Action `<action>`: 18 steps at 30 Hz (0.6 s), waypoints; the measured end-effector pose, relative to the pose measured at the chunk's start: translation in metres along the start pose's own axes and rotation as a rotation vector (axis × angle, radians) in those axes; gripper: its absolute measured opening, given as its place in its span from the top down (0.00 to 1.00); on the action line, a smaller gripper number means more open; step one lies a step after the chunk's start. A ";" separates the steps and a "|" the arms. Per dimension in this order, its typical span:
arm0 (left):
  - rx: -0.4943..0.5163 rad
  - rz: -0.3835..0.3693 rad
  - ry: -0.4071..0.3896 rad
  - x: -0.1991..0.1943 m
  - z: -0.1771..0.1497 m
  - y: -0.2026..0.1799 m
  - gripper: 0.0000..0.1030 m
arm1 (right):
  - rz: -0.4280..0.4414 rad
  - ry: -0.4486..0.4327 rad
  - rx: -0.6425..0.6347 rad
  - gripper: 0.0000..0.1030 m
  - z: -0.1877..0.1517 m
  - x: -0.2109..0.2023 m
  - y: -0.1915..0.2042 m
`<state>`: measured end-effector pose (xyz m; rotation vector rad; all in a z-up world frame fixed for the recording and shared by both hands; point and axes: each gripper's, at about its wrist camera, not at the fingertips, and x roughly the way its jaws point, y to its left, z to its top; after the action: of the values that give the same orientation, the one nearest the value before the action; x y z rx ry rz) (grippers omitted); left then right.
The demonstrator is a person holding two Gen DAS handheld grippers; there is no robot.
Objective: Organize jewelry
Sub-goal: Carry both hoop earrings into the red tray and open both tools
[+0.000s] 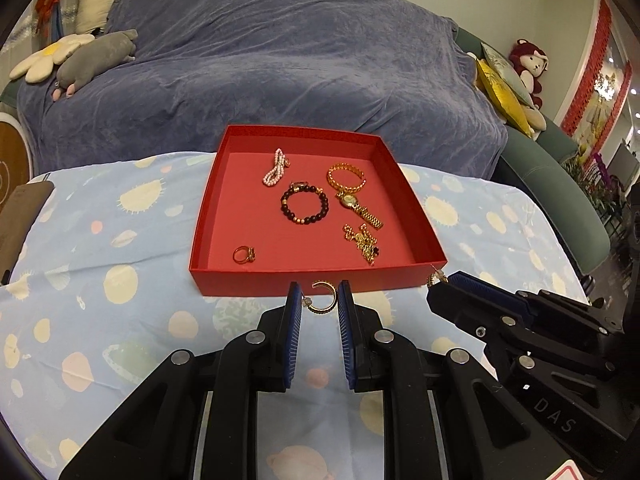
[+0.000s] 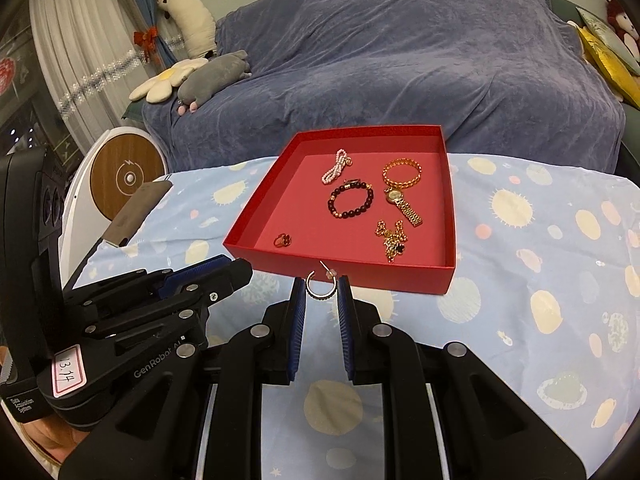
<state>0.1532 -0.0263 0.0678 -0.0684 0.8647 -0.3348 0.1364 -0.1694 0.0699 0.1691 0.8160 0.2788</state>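
Note:
My left gripper (image 1: 319, 298) is shut on a gold hoop earring (image 1: 320, 309), held above the cloth just in front of the red box (image 1: 312, 280). My right gripper (image 2: 322, 291) is shut on a matching hoop earring (image 2: 317, 295) near the box's front wall (image 2: 352, 276). In the left wrist view the right gripper (image 1: 442, 282) shows at the right with its earring (image 1: 433, 279) at the tips. Inside the box lie a pearl bracelet (image 1: 275, 172), a gold bangle (image 1: 346, 178), a dark bead bracelet (image 1: 305, 204), a gold watch (image 1: 358, 208), a gold necklace (image 1: 362, 242) and a ring (image 1: 244, 255).
The box stands on a table under a light blue spotted cloth (image 1: 100, 280). Behind it is a sofa under a blue-grey cover (image 1: 280, 60) with plush toys (image 1: 96, 60). A brown flat object (image 2: 136, 212) lies at the table's left edge beside a white round device (image 2: 128, 178).

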 end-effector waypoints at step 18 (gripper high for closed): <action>-0.018 0.062 -0.012 0.048 0.051 0.003 0.85 | -0.085 0.001 0.060 0.85 0.050 0.061 -0.021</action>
<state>0.2213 -0.0422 0.0646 -0.0600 0.8564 -0.2689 0.2170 -0.1729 0.0556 0.1901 0.8311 0.1741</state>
